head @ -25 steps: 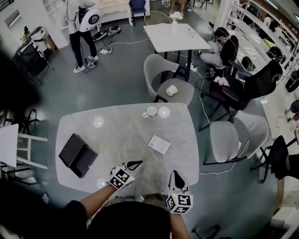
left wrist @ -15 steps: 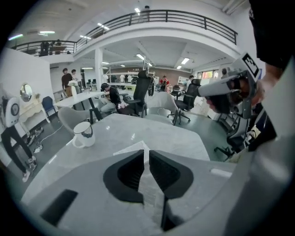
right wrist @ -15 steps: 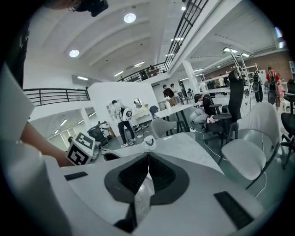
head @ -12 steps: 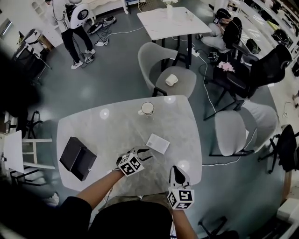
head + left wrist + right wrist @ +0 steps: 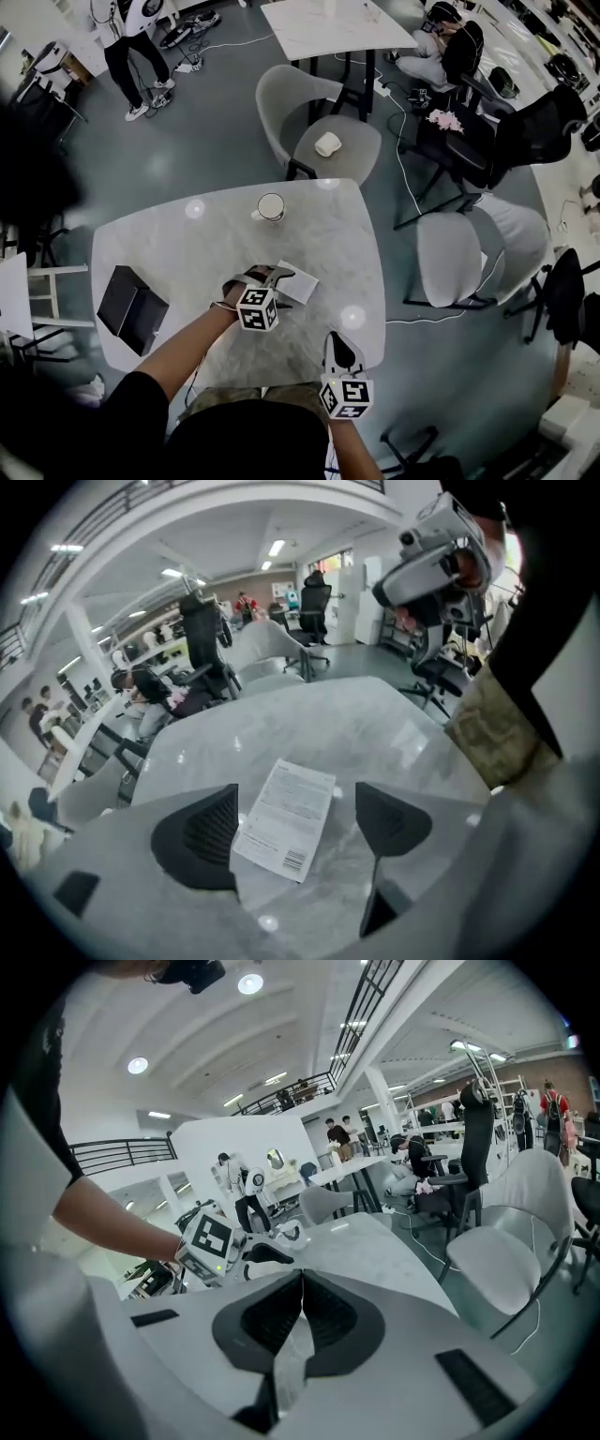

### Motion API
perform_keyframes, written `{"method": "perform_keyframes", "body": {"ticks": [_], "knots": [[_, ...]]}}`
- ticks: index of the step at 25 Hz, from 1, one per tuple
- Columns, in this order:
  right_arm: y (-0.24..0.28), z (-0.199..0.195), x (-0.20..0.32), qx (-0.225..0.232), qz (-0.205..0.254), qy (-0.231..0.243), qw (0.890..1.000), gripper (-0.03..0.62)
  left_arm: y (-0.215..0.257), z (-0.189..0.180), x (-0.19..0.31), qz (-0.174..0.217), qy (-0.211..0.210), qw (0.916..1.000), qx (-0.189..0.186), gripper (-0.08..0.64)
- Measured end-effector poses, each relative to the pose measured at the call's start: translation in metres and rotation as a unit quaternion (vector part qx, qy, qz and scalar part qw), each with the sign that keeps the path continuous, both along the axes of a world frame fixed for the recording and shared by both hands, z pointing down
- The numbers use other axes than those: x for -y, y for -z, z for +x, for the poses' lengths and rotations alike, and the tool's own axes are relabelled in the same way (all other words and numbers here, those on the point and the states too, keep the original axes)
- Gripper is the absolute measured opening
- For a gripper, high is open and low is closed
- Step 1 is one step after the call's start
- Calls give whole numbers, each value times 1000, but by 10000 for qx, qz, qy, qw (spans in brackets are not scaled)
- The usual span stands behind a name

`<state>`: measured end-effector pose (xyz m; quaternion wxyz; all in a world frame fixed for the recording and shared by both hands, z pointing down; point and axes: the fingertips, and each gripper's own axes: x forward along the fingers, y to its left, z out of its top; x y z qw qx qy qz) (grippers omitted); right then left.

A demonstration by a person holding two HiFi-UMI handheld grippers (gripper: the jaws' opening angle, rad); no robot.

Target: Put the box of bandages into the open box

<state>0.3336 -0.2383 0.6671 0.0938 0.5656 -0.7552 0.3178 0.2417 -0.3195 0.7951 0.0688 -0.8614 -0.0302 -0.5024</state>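
The box of bandages (image 5: 300, 287) is a flat white pack lying on the marble table (image 5: 187, 253). In the left gripper view it (image 5: 286, 817) lies on the tabletop just beyond and between the two dark pads (image 5: 202, 838). My left gripper (image 5: 262, 276) hovers over it with its jaws opening; nothing is pressed between them. The open black box (image 5: 129, 307) sits at the table's left edge, well away from both grippers. My right gripper (image 5: 336, 340) hangs near the table's front right edge, shut (image 5: 300, 1321) with nothing in it.
A white cup (image 5: 270, 207) stands at the far side of the table. Grey chairs (image 5: 323, 141) (image 5: 455, 258) stand beyond and to the right of it. A person (image 5: 127, 37) stands far off on the floor, and another table (image 5: 328, 23) lies behind.
My left gripper has travelled forward and right to the white pack, and its jaws have gone from shut to wide apart. The right gripper has stayed put.
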Motion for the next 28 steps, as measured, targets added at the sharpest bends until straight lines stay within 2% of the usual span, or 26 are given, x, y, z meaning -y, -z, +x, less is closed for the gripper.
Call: {"method": "perform_keyframes", "body": {"ticks": [3, 6, 12, 19, 22, 28], "knots": [[-16, 6, -5, -240, -101, 89, 9996, 12, -24, 3, -2, -94, -384, 9984, 393, 395], [-32, 12, -13, -319, -251, 127, 9991, 12, -45, 5, 2, -23, -684, 9953, 685, 402], [-50, 21, -20, -354, -494, 118, 9981, 12, -68, 14, 15, -163, -915, 9913, 934, 413], [-39, 23, -6, -168, -356, -153, 9991, 12, -85, 14, 11, -87, -1651, 9775, 1309, 413], [-39, 21, -2, -181, -348, -141, 9991, 12, -90, 14, 8, -216, -1787, 9728, 1458, 414], [-32, 28, -3, -358, -226, -94, 9991, 12, -96, 12, 5, -561, -1787, 9673, 1708, 420]]}}
